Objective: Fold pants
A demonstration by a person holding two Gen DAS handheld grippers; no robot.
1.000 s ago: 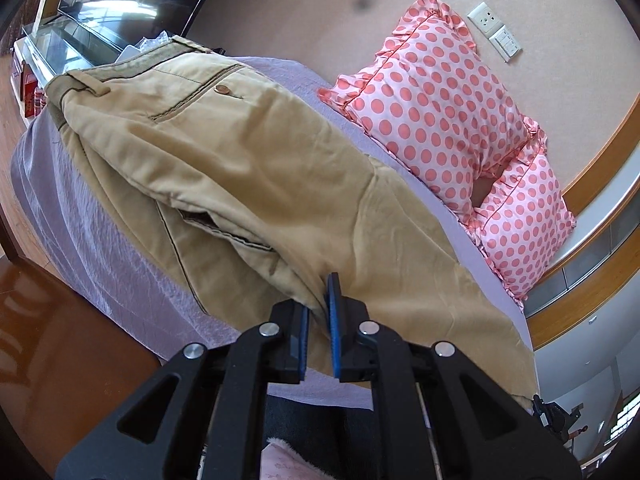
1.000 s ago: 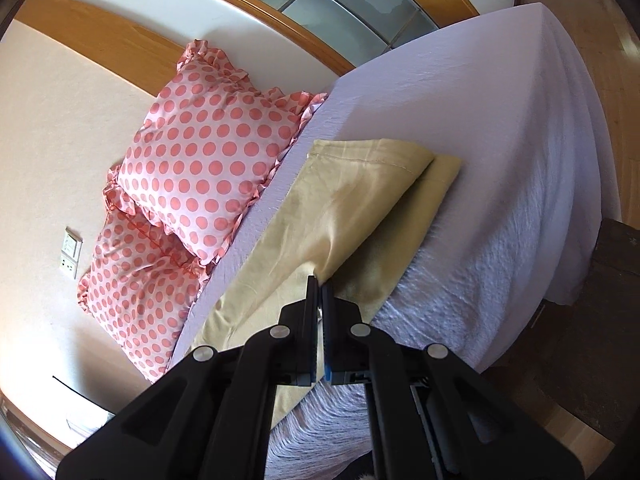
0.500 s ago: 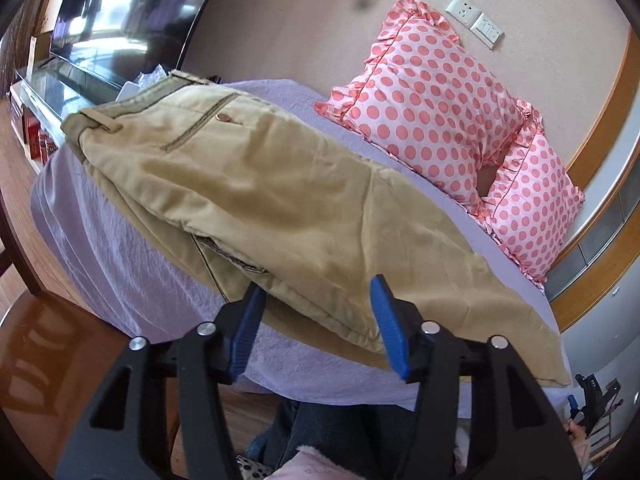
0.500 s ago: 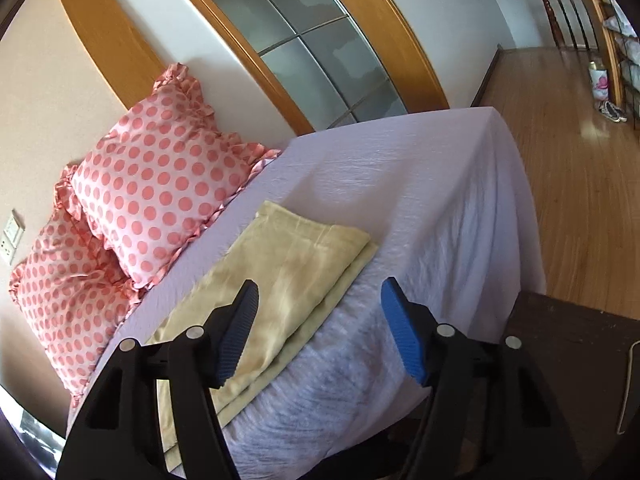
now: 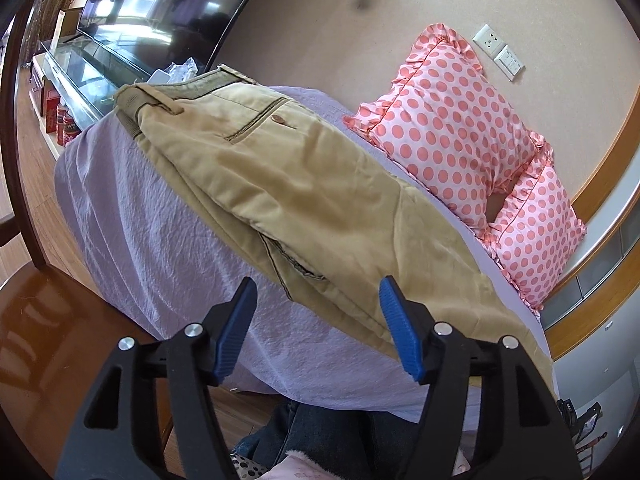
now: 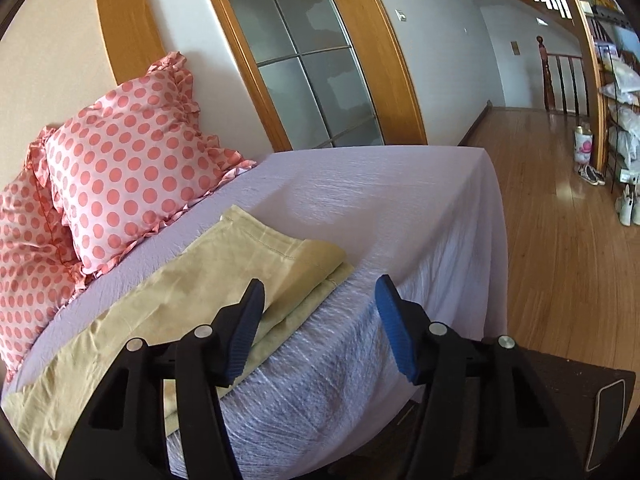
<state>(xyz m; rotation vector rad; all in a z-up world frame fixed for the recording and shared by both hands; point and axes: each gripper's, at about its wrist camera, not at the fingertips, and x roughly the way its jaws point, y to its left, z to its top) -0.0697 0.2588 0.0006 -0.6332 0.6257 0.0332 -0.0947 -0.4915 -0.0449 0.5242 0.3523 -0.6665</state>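
Tan pants (image 5: pixel 312 196) lie folded lengthwise on a bed with a lilac sheet (image 5: pixel 152 248), waistband and back pocket at the far left. My left gripper (image 5: pixel 320 320) is open and empty, just in front of the crotch seam near the bed's edge. The right wrist view shows the leg cuffs (image 6: pixel 288 256) stacked on the sheet (image 6: pixel 380 208). My right gripper (image 6: pixel 320 320) is open and empty, hovering just before the cuff ends.
Two pink polka-dot pillows (image 5: pixel 452 120) lean on the wall behind the pants, also in the right wrist view (image 6: pixel 132 168). A TV and glass stand (image 5: pixel 100 40) sit at far left. A dark wooden chair (image 5: pixel 44 328) and wood floor (image 6: pixel 560 220) border the bed.
Both grippers were shut on the pants fabric a second ago. They have opened, let go and pulled back from the bed; the pants now rest flat on the sheet.
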